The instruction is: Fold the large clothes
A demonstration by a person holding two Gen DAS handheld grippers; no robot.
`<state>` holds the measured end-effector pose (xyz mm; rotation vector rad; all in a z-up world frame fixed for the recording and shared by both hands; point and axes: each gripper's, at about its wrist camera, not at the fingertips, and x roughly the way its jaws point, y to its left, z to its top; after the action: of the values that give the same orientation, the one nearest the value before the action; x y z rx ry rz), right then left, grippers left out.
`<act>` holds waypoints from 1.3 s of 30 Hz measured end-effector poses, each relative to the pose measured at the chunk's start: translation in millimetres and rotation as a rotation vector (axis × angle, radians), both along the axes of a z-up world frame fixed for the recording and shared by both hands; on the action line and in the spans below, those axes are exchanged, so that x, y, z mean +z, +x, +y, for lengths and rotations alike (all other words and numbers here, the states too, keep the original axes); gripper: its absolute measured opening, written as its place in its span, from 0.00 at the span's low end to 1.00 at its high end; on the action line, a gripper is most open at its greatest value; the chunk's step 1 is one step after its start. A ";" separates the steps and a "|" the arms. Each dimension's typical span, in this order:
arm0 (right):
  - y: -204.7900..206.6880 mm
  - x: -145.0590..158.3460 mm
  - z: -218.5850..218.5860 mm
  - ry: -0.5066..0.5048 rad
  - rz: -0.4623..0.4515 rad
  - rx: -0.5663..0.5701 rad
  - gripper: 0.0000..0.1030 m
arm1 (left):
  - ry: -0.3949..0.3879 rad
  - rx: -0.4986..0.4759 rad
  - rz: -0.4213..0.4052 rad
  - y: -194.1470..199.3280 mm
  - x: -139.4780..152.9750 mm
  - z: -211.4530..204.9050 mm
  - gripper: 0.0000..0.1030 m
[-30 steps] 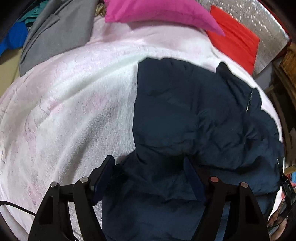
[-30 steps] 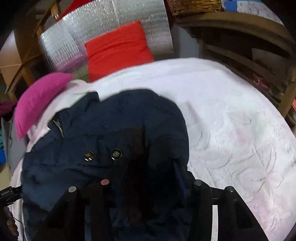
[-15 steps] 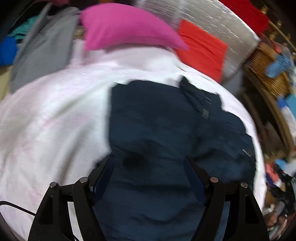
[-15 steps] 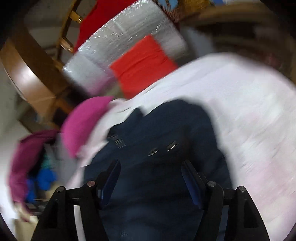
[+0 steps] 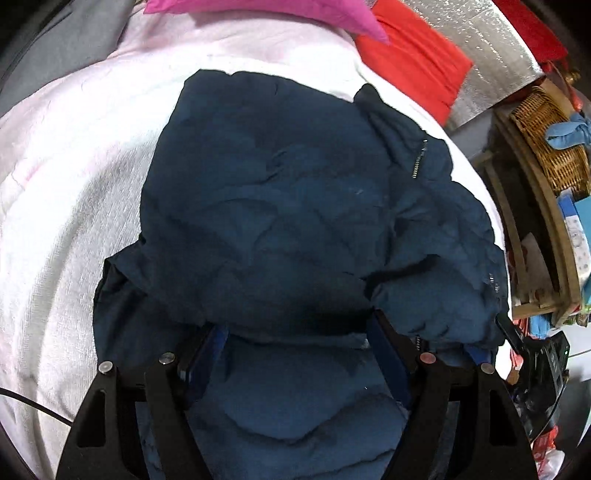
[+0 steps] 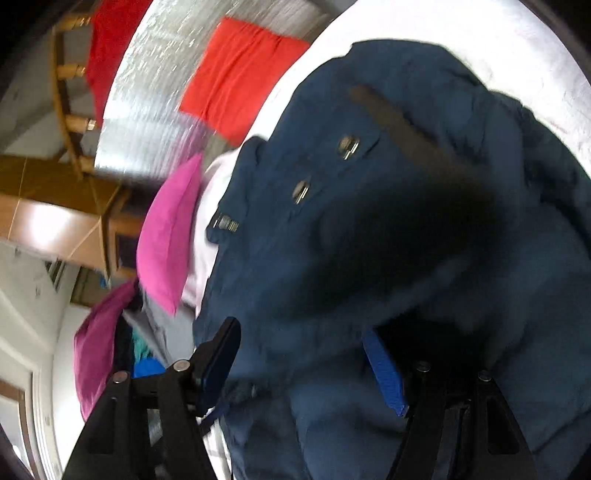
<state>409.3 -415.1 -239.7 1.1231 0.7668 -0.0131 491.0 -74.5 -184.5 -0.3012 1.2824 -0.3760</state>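
Observation:
A navy padded jacket [image 5: 295, 192] lies bunched on a white bedspread [image 5: 74, 184]. Its zipper [image 5: 419, 158] shows near the collar. My left gripper [image 5: 295, 350] stands open and wide, low over the jacket's near part. A puffy fold covers its fingertips [image 5: 201, 354], and the pads do not press it. In the right wrist view the jacket [image 6: 369, 229] fills the frame, with metal snaps [image 6: 347, 146] in sight. My right gripper [image 6: 303, 365] is rolled sideways. Its jaws are closing with jacket fabric between them, not pinched.
A pink pillow [image 5: 258, 11] and a red cushion [image 5: 417, 62] lie at the bed's far end against a silver foil mat [image 5: 491, 55]. A wicker basket [image 5: 546, 140] and wooden shelves stand to the right. A grey garment [image 5: 74, 37] lies at the far left.
The left gripper has come in closer, and a jacket fold now covers its fingertips. The right gripper let go of the fabric, opened wider, rolled sideways and dropped toward the jacket.

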 end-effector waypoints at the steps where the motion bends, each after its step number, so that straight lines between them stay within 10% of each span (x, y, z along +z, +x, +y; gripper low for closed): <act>1: 2.8 -1.5 -2.8 -0.002 0.006 -0.014 0.52 | 0.021 -0.007 -0.011 0.0 0.9 -4.1 0.75; 5: 10.6 0.7 -7.0 -0.052 0.012 -0.015 0.32 | 0.069 -0.045 -0.046 -1.9 3.5 -15.9 0.68; 11: 12.2 11.3 4.3 -0.260 0.011 0.004 0.29 | 0.115 -0.074 -0.047 2.7 -4.3 -23.4 0.67; 17: 10.5 14.2 -1.8 -0.171 0.018 0.020 0.34 | 0.128 -0.100 -0.039 0.4 -0.2 -22.0 0.67; 21: 1.3 22.5 6.2 -0.097 -0.026 0.053 0.68 | 0.078 -0.087 -0.074 -2.7 16.9 -6.0 0.67; 36: 45.1 -6.0 67.3 0.064 0.010 0.143 0.68 | 0.130 0.070 -0.064 13.9 8.7 45.9 0.67; 39: 47.8 3.3 72.0 -0.012 0.010 0.136 0.45 | 0.150 0.063 -0.054 11.3 6.6 44.2 0.67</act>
<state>457.0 -343.1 -236.3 1.0581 0.8499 0.0907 502.3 -30.3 -178.0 -0.2025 1.2382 -0.2311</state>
